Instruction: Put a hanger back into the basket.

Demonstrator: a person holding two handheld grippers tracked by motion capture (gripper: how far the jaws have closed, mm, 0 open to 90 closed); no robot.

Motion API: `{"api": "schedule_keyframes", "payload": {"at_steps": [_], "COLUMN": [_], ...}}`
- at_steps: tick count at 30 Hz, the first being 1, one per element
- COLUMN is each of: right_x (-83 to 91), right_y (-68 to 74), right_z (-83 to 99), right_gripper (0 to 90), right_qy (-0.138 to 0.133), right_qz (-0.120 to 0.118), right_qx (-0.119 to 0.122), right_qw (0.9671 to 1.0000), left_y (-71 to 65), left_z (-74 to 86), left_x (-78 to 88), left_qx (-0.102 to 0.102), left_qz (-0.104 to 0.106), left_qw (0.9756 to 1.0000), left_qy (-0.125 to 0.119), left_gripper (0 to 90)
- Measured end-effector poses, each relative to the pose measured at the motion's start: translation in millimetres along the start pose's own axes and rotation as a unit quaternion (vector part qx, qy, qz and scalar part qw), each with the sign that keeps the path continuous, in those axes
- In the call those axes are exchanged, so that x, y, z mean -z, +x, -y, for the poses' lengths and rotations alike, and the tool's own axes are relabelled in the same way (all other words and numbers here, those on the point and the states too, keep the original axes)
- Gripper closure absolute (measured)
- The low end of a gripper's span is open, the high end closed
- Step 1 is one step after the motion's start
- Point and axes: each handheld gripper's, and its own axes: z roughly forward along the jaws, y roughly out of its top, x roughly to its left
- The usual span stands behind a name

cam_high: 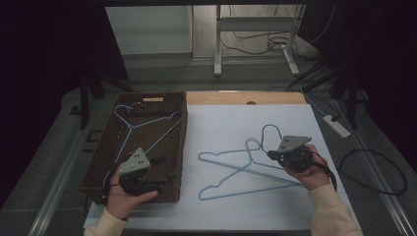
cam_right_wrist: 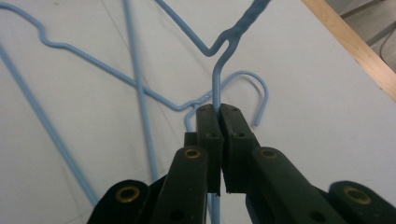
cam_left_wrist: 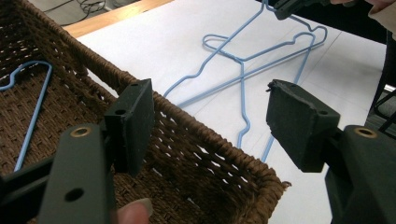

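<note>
— Why clamp the hanger at its hook?

— My right claw is shut on the wire there so it lifts free of the other hanger on the table. My left claw waits wide above the basket.

— Anything unclear?

— Where the two wires cross, I can't tell if they're tangled.

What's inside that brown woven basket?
One blue wire hanger lies in the basket. The left gripper and hand hover over its near end and hide the floor there, so anything under them can't be seen.
</note>
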Motion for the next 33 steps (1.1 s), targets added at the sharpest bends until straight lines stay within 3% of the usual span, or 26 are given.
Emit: {"api": "schedule_keyframes", "payload": {"at_steps": [14,25,33], "right_x": [28.0,39.6,47.4], "right_y": [5.1,11.0,13.9], "right_z": [1.8,-2.4,-4.9], "right_gripper": [88.0,88.0,88.0], "right_qy": [-0.065,-0.085,-0.094], "right_qz": [-0.039,-0.054,-0.061], "right_qx": [-0.025,-0.031,-0.03], "right_qw": [0.9968,0.9945,0.9932], "left_y": [-1.7,-2.5,-9.4], "left_z": [-3.7,-4.6,-16.5], "left_x": [-0.1,-2.3,-8.6], "left_qx": [-0.007,-0.007,-0.02], "left_qz": [0.001,0.001,0.01], "left_qw": [1.0,1.0,0.9997], "left_qy": [0.0,0.001,-0.003], "left_gripper": [33.6,33.7,33.7]}}
